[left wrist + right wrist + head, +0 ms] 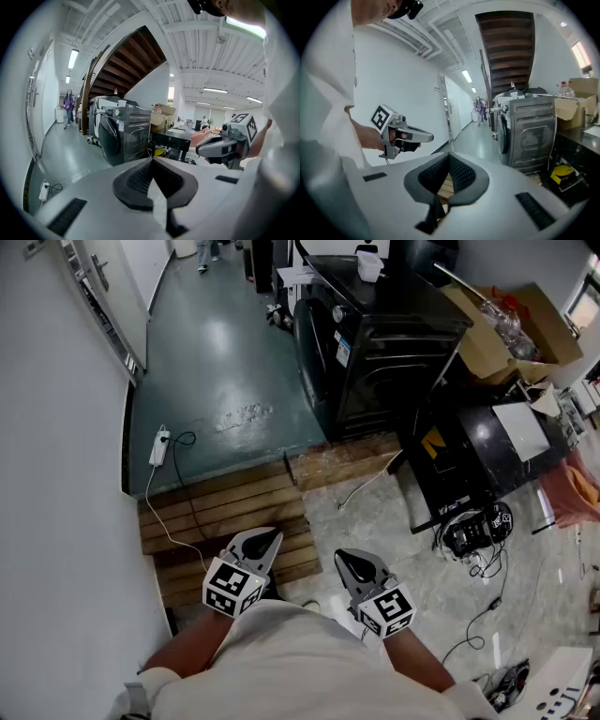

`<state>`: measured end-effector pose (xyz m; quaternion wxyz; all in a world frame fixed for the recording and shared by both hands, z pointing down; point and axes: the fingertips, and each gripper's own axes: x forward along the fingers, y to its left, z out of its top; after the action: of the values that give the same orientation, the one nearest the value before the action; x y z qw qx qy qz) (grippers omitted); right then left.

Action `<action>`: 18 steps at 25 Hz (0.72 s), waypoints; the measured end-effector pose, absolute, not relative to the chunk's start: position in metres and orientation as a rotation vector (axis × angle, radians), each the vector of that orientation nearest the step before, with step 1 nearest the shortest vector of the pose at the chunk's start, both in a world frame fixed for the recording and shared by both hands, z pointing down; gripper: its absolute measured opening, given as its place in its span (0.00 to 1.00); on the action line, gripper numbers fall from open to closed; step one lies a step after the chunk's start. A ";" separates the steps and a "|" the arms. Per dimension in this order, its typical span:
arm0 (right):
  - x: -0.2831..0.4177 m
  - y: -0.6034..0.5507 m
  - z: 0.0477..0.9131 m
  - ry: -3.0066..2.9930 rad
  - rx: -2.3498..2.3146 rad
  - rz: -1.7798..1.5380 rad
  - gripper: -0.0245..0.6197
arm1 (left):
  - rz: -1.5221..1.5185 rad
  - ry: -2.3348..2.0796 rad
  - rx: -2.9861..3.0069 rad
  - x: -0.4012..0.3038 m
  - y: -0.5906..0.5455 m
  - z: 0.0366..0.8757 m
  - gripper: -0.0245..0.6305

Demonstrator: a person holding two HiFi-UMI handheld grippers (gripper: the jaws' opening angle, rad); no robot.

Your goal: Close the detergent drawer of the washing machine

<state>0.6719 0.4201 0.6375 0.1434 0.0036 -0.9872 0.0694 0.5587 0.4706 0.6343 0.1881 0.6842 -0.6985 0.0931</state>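
The dark front-loading washing machine (375,348) stands well ahead of me on the green floor, its round door facing left; it also shows in the left gripper view (123,136) and the right gripper view (530,136). Its detergent drawer is too small to make out. My left gripper (266,539) and right gripper (348,563) hang side by side close to my body, far from the machine. Both are shut with nothing between the jaws (151,160) (450,157). Each gripper sees the other: the right gripper (201,149) and the left gripper (427,137).
A wooden pallet (225,507) lies under and ahead of the grippers. A power strip (159,448) with its cable runs along the white wall at left. A low black bench (469,460), tangled cables (478,532) and an open cardboard box (511,329) sit at right. A person (69,105) walks far down the corridor.
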 end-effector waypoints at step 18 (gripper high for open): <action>0.592 0.417 0.641 -2.847 -0.005 0.152 0.05 | 0.244 -1.921 1.956 0.491 0.459 0.649 0.14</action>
<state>0.5915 0.4169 0.6405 0.1447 -0.0017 -0.9881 0.0526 0.4909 0.4585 0.6493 0.1932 0.6972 -0.6849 0.0870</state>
